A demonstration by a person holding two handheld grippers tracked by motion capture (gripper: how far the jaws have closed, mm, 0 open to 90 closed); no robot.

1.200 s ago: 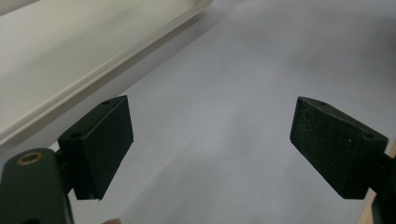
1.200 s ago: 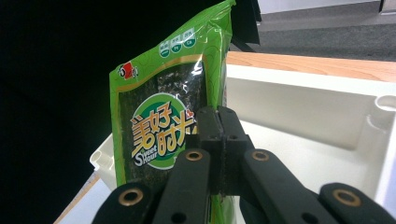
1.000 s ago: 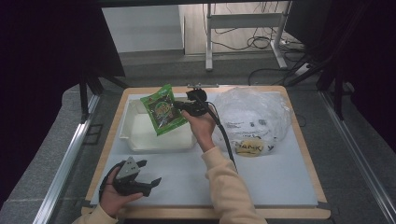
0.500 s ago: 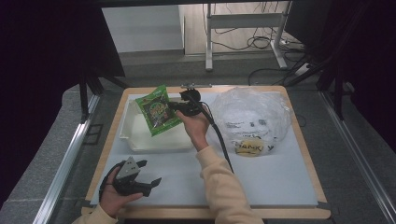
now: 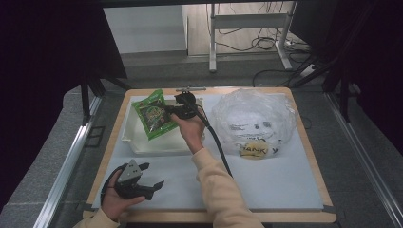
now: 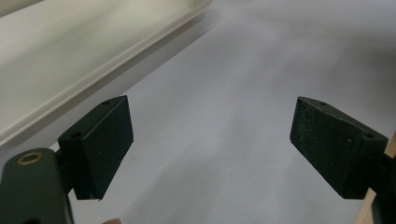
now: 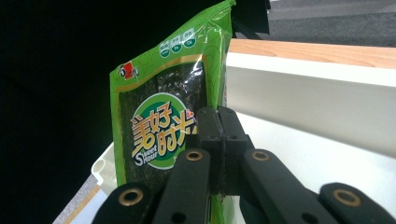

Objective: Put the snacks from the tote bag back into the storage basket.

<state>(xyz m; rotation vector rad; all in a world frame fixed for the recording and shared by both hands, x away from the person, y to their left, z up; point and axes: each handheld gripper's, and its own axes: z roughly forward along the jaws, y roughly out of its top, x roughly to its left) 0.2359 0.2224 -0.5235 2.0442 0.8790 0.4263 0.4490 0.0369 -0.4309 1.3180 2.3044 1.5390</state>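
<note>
Right hand-held gripper clamping green snack packet, over white tray

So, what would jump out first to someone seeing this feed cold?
The bright green foil snack packet, pinched by the right gripper above the white plastic tray at the table's back left. Next, the crumpled clear plastic bag at back right. The left gripper rests open at the near left.
</note>
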